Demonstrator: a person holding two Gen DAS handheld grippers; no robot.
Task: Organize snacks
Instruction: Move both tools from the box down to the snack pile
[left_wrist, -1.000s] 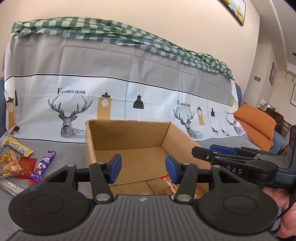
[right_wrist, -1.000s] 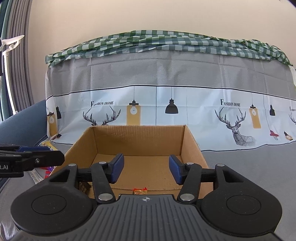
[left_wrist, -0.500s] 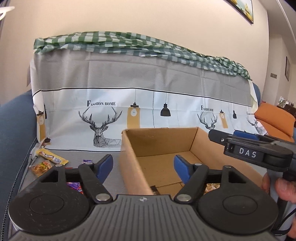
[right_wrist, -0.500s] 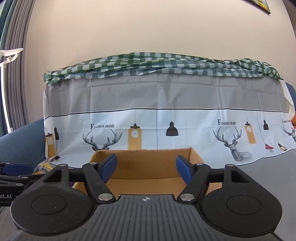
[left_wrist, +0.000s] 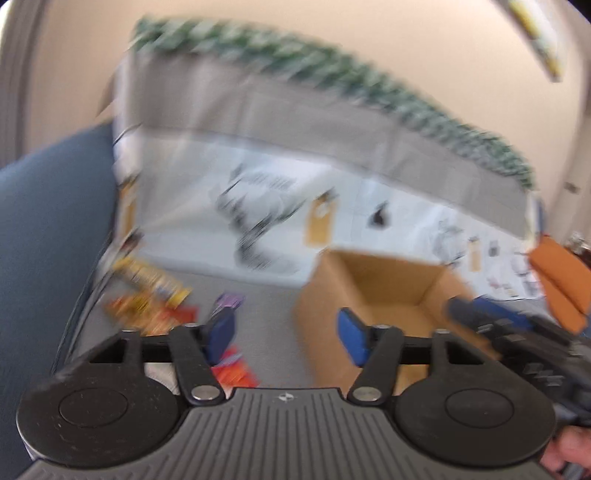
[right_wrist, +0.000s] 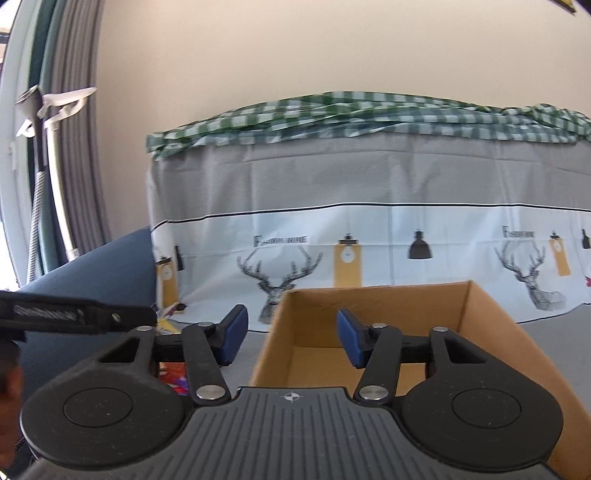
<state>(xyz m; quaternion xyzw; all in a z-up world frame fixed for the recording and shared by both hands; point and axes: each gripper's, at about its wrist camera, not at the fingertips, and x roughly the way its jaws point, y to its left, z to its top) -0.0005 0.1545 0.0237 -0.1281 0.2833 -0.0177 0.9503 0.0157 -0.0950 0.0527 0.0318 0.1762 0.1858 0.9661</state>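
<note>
In the left wrist view, which is smeared by blur, the left claw (left_wrist: 286, 338) has its blue pads apart with nothing between them; its jaws have just been closing. Just under and beyond its left pad lie red and orange snack packets (left_wrist: 232, 369), and farther out on the grey worktop (left_wrist: 266, 299) a purple wrapper (left_wrist: 231, 301) and a yellow packet (left_wrist: 151, 282) that runs lengthwise from near right to far left; their print cannot be read. The open cardboard box (left_wrist: 384, 280) stands right of the snacks, open side up, with one corner toward the camera. The right claw (left_wrist: 476, 314) reaches in from the right over the box's near corner, a hand (left_wrist: 565, 452) below it at the lower right edge.

In the right wrist view the right claw's pads also stand apart and empty, jaws just closing too, straddling the box's left wall. The left claw juts in level from the left edge. Behind stands a deer-printed cloth (right_wrist: 369, 251) topped by green checked fabric (right_wrist: 351, 118), beside a blue sofa arm (right_wrist: 92, 269)
</note>
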